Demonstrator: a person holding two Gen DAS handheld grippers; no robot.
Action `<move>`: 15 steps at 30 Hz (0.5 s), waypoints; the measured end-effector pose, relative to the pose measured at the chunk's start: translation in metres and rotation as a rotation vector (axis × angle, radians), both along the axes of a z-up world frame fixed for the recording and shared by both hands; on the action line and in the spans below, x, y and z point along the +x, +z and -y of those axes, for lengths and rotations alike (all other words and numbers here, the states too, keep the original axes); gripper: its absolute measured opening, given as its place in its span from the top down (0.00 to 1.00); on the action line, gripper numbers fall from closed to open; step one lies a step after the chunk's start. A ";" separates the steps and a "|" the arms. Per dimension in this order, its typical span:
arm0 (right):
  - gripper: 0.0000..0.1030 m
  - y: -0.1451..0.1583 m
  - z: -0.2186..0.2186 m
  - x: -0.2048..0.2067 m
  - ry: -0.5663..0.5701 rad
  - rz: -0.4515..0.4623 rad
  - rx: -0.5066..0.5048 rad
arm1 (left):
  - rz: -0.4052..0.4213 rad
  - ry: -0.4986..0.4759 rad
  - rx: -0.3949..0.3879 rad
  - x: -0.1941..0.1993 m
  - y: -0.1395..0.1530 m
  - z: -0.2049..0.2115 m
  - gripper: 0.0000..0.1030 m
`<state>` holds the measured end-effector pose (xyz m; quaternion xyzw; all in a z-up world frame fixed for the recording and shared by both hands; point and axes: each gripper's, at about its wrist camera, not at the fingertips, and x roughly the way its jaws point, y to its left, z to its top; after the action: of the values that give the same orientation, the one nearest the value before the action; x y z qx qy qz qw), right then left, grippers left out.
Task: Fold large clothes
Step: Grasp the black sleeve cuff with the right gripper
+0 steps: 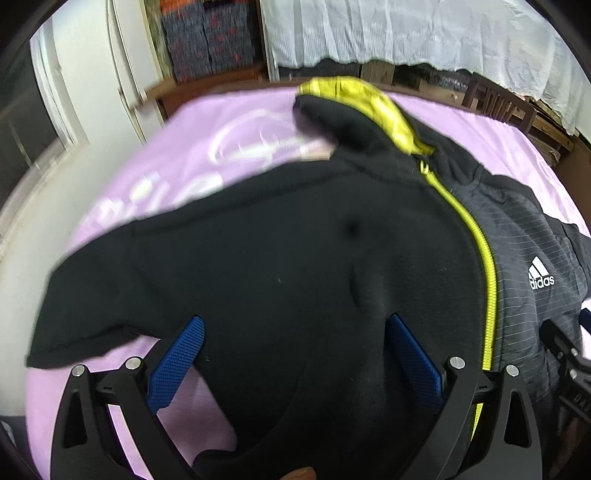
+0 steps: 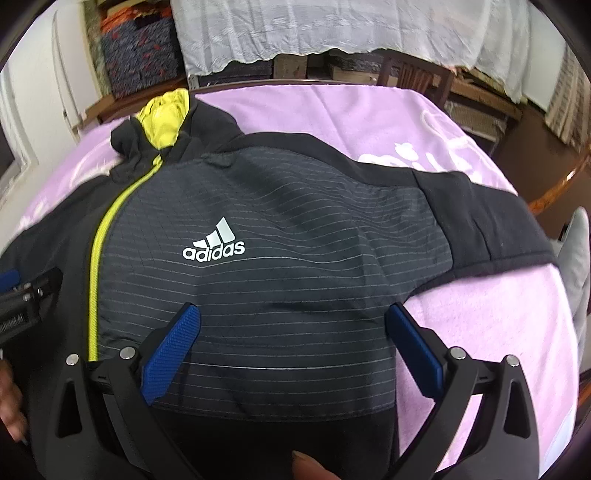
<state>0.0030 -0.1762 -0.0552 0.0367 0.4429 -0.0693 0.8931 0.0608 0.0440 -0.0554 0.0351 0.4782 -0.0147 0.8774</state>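
A black hooded jacket (image 1: 280, 258) with a yellow zip (image 1: 487, 280) and yellow hood lining (image 1: 373, 99) lies front up, spread flat on a lilac sheet (image 1: 207, 147). Its grey striped right half with a white adidas logo (image 2: 214, 243) fills the right wrist view (image 2: 295, 266). My left gripper (image 1: 295, 328) is open above the jacket's black left half, near the hem. My right gripper (image 2: 293, 314) is open above the striped half. The right gripper also shows at the right edge of the left wrist view (image 1: 565, 354); the left one shows at the left edge of the right wrist view (image 2: 26, 295).
The sheet (image 2: 480, 332) covers a table with a wooden edge (image 2: 554, 192). Behind stand a white cloth-covered surface (image 2: 332, 29), a wooden chair (image 2: 413, 77), patterned fabric stacks (image 2: 136, 55) and a white cupboard door (image 1: 92, 74). Both sleeves (image 2: 498, 221) lie outstretched.
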 end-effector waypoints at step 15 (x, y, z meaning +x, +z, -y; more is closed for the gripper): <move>0.04 0.009 0.028 -0.007 0.069 0.001 0.143 | 0.033 -0.007 -0.031 -0.003 -0.006 -0.003 0.03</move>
<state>-0.0041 -0.2039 -0.0457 0.0851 0.4471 -0.0069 0.8904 0.0578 0.0469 -0.0609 0.0235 0.4632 -0.0245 0.8856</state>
